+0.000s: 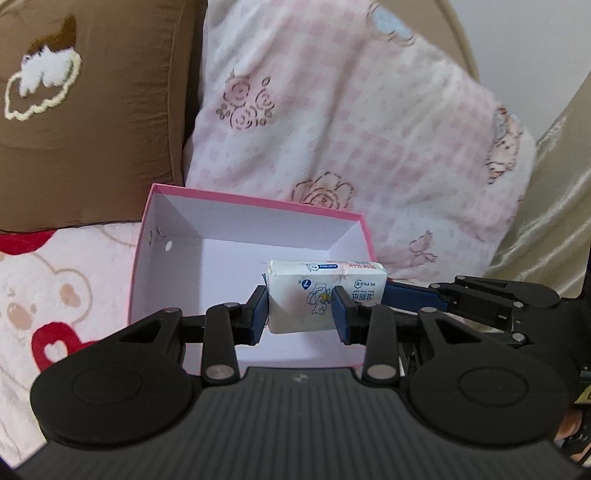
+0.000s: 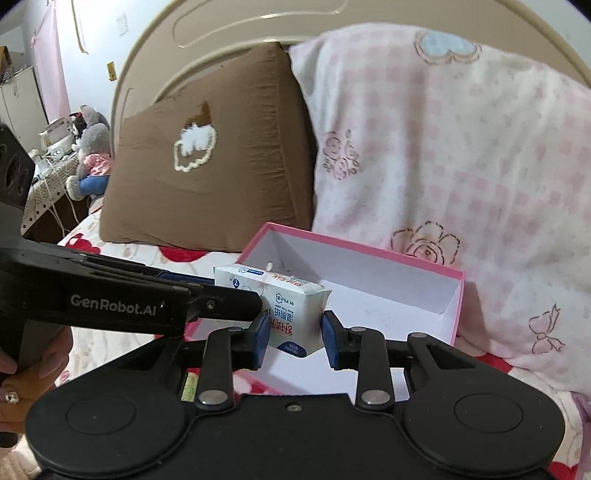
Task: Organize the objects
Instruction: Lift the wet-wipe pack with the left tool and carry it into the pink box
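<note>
Tissue pack clamped between both tongs; seemingly above box.

This is a bedroom in a home. A bed fills both views: a curved beige headboard stands behind a brown pillow with a stitched white patch and a pink checked blanket printed with roses. The bedsheet shows cartoon bears and red hearts. Beside the bed, a grey plush toy sits on a cluttered side table covered with a patterned cloth, with a pink curtain hanging against the wall behind it.
</note>
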